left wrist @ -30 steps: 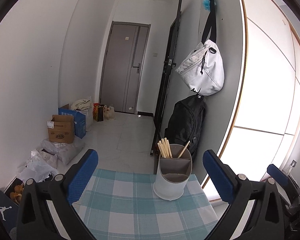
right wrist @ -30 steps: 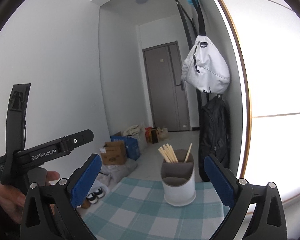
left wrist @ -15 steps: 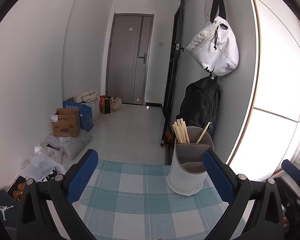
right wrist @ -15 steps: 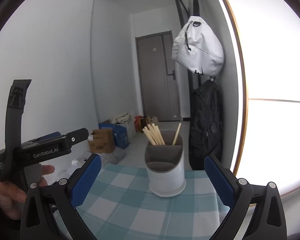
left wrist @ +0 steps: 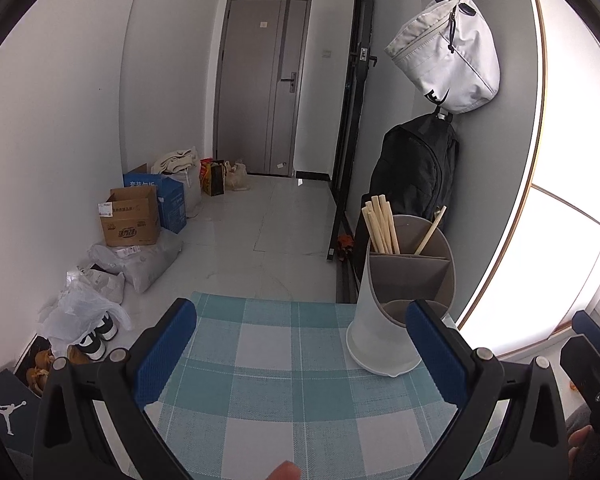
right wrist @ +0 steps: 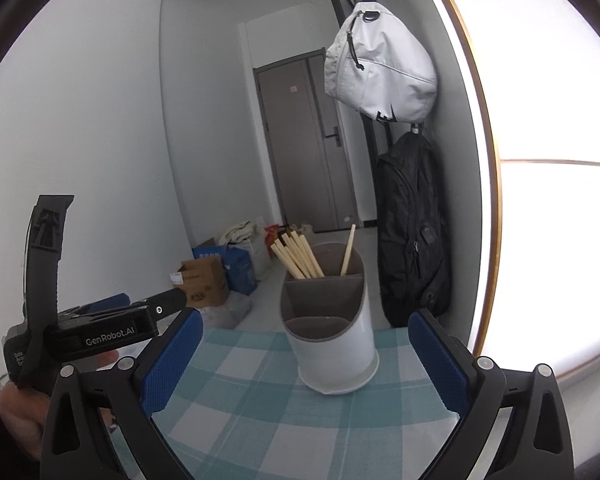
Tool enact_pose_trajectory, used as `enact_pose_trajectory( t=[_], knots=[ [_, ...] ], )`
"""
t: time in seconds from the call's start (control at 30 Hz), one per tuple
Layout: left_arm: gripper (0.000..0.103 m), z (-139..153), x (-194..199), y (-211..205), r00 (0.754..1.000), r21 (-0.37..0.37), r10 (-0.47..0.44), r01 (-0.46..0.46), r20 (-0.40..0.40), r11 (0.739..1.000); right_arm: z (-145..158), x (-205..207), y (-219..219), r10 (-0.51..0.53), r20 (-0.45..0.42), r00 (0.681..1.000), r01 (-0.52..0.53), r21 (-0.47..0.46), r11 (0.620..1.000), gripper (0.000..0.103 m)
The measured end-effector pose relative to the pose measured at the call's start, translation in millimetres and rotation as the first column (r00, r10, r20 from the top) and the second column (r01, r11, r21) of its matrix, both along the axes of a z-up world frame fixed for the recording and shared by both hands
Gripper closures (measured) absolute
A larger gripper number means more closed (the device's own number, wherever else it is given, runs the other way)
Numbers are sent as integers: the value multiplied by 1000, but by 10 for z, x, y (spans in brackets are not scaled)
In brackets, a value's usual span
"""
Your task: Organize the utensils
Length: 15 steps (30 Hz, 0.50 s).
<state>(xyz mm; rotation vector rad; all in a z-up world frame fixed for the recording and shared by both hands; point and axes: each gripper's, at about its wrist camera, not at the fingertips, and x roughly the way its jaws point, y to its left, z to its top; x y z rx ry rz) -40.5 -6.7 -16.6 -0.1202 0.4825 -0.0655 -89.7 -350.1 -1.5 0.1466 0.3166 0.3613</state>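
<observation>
Chopsticks' (right wrist: pixel 298 258) lower ends hidden inside holder (right wrist: pixel 332 348)

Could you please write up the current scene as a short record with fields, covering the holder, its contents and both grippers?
surface: table with teal checked cloth
utensil holder: white, upright on the cloth, grey divided insert
contents: bundle of chopsticks in the back left compartment; single chopstick in the back right compartment; front compartment looks empty
left gripper: open, holding nothing, holder near its right finger
right gripper: open, holding nothing, holder between its fingers in view
background: white bag and black backpack hanging on the wall
</observation>
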Motion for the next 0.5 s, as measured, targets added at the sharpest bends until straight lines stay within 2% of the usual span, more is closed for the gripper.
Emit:
enact_pose_trajectory(
  t=[0.27,0.5],
  knots=[
    [1,2,-51,-67,1000,40,-9,8,20,999,-5,-27,-11,5,-7,1000,-5,11,1000,0],
    [1,-49,24,9,999,-16,3,-4,-35,1000,-8,-33,43,22,-6,1000,-22,-16,1000,0]
  ],
)
